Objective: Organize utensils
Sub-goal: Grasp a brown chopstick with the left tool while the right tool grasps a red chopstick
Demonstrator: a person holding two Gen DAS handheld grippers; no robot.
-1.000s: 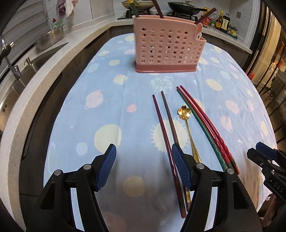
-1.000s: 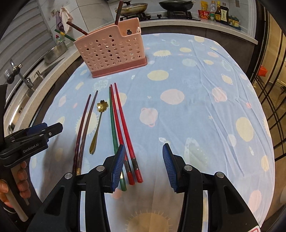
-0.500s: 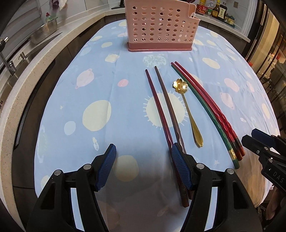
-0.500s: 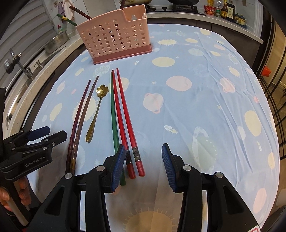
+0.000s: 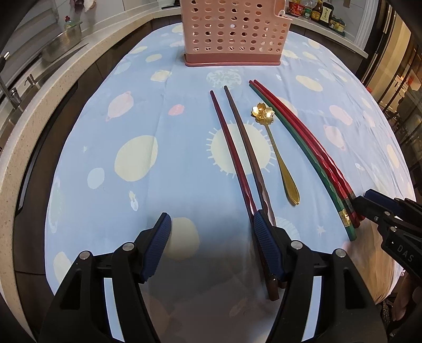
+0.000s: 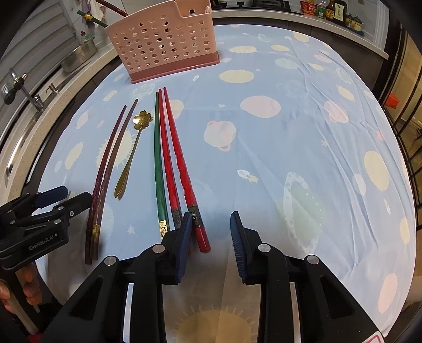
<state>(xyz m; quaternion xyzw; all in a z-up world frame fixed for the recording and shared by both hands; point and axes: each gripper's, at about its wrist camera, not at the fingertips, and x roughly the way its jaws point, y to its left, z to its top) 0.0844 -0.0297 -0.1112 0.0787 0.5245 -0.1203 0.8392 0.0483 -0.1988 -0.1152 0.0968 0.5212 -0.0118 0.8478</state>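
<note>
A pink perforated utensil holder (image 5: 234, 34) stands at the far end of the blue patterned tablecloth (image 5: 132, 132). Two dark red chopsticks (image 5: 237, 153), a gold flower spoon (image 5: 277, 155), a green chopstick (image 6: 157, 158) and two red chopsticks (image 6: 182, 171) lie side by side. My left gripper (image 5: 211, 237) is open low over the cloth, and its right finger (image 5: 263, 237) covers the dark pair's near ends. My right gripper (image 6: 209, 229) has its jaws closing; the outer red chopstick's end lies between them beside the left pad, with a gap to the right pad.
A stone counter with a sink and tap (image 6: 23, 89) runs along the left. A metal bowl (image 5: 63, 44) stands on it, and sauce bottles (image 5: 319, 13) line the back counter. The cloth's near edge drops off just below the grippers. A hand (image 6: 23, 285) holds the left gripper.
Both grippers have come down and closer to the near ends of the chopsticks. The right gripper's jaws have narrowed around the outer red chopstick's end. The utensils have not moved.
</note>
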